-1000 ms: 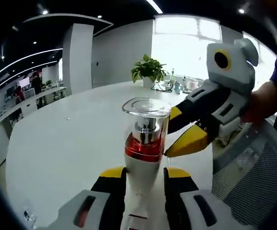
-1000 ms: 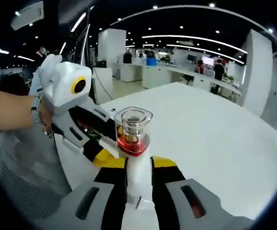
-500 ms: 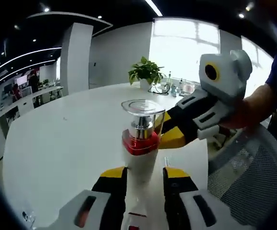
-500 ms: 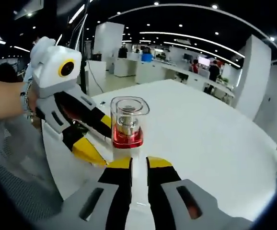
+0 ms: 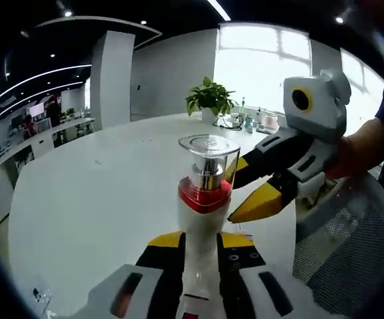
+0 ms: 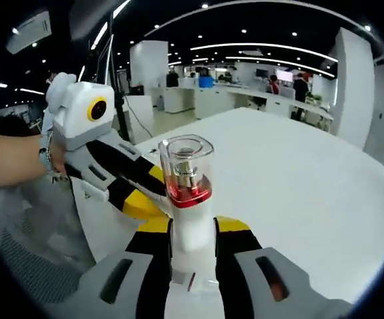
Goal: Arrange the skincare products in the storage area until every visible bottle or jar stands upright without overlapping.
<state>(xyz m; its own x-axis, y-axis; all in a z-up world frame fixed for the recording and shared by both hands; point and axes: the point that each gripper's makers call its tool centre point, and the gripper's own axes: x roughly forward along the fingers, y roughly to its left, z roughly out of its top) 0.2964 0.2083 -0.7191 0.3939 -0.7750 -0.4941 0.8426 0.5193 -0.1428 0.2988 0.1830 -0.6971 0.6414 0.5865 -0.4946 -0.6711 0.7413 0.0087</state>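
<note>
Presently — both grippers: left gripper (image 5: 198, 244) and right gripper (image 6: 192, 229) are closing on one pump bottle (image 5: 204, 199) | held above white table (image 5: 99, 199) | rigid, smooth, top-heavy — gripping the white body, not the clear cap (image 6: 186, 156).

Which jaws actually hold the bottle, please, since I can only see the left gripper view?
Observer: In the right gripper view, the bottle rises between the right gripper's own jaws, which sit close against its white body.
Operator: Thank you. Where does my left gripper sit there?
Observer: The left gripper comes in from the left, with its yellow tips beside the bottle's red collar.
Operator: Is anything notable behind it?
Observer: The hand holding it has a wristband.
</note>
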